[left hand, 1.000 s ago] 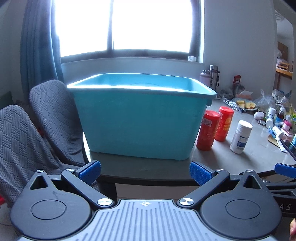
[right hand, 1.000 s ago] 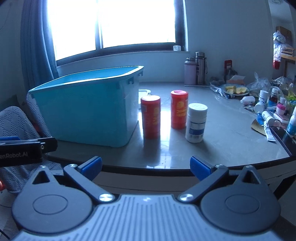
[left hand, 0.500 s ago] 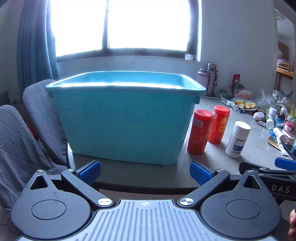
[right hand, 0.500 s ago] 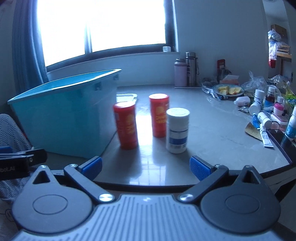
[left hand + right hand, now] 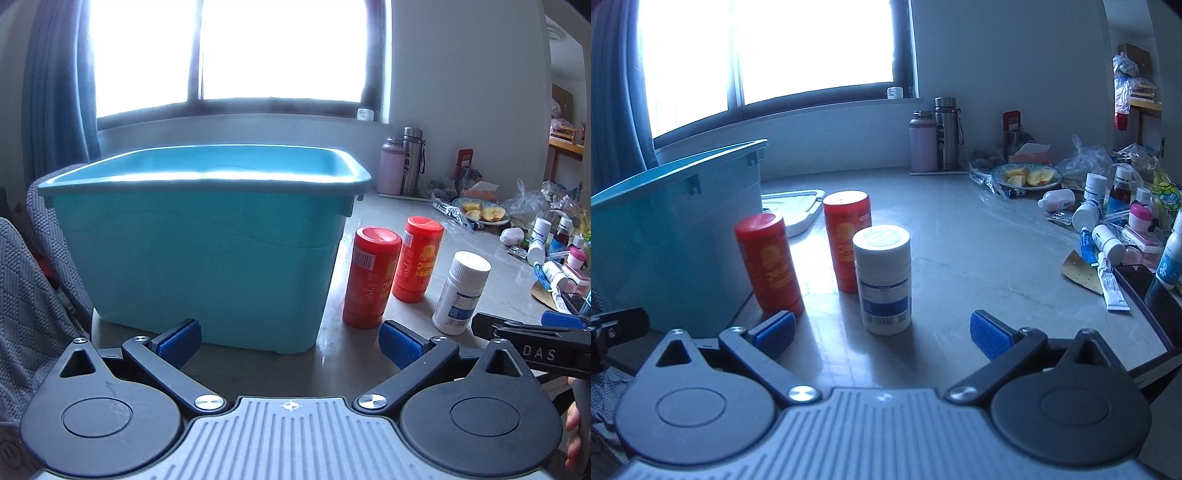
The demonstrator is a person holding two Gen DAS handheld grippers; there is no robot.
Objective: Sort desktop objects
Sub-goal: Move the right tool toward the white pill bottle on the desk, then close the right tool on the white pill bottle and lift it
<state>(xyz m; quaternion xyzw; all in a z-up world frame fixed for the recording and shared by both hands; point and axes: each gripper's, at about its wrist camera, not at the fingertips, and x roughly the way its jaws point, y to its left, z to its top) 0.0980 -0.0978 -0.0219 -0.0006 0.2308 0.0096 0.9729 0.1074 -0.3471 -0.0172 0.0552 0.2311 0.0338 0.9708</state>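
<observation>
We are at the approach step. Both the left tongs [image 5: 290, 341] and right tongs [image 5: 882, 332] stand wide and empty. The white pill bottle [image 5: 883, 278] stands at frame centre on the counter [image 5: 979, 258], just ahead of the right tongs; the next move calls for advancing to straddle it, then lifting toward the teal bin [image 5: 207, 254].

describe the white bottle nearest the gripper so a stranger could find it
Start at the big teal bin on the table's left. Beside it stand two red canisters; just right of them is the white bottle, the only upright white one there, with a blue label band.
</observation>
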